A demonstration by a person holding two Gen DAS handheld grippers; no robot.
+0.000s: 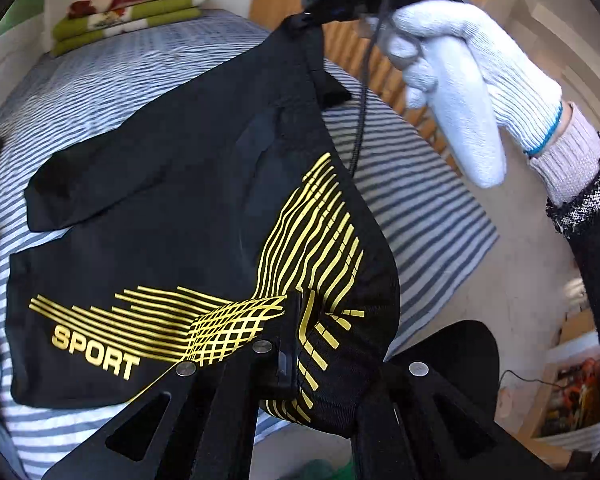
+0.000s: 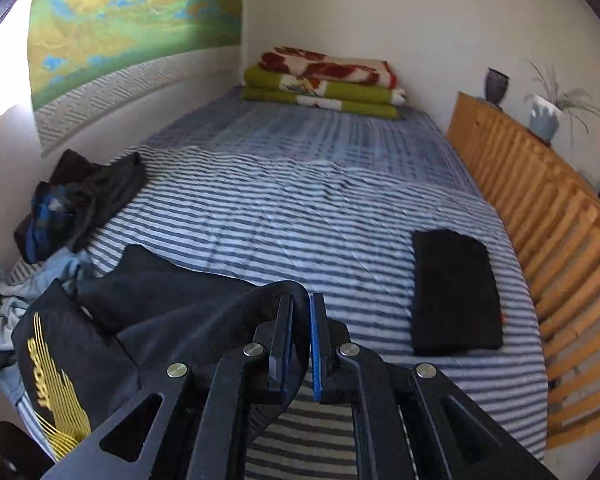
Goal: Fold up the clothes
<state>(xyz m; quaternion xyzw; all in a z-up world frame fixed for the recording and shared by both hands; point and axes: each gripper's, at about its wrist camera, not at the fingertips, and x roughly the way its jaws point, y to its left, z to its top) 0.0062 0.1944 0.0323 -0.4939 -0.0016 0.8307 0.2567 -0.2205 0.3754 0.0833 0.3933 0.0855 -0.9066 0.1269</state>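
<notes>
A black shirt with yellow stripes and the word SPORT hangs stretched between both grippers above the striped bed. My left gripper is shut on its printed lower edge, and the cloth drapes over one finger. In the left wrist view my right gripper, held by a white-gloved hand, pinches the shirt's top corner. In the right wrist view the right gripper is shut on a black hem. The shirt sags down to the left there, its print at the lower left.
A folded black garment lies at the bed's right side. A heap of dark and blue clothes sits at the left by the wall. Folded blankets are stacked at the far end. A wooden slatted frame runs along the right edge.
</notes>
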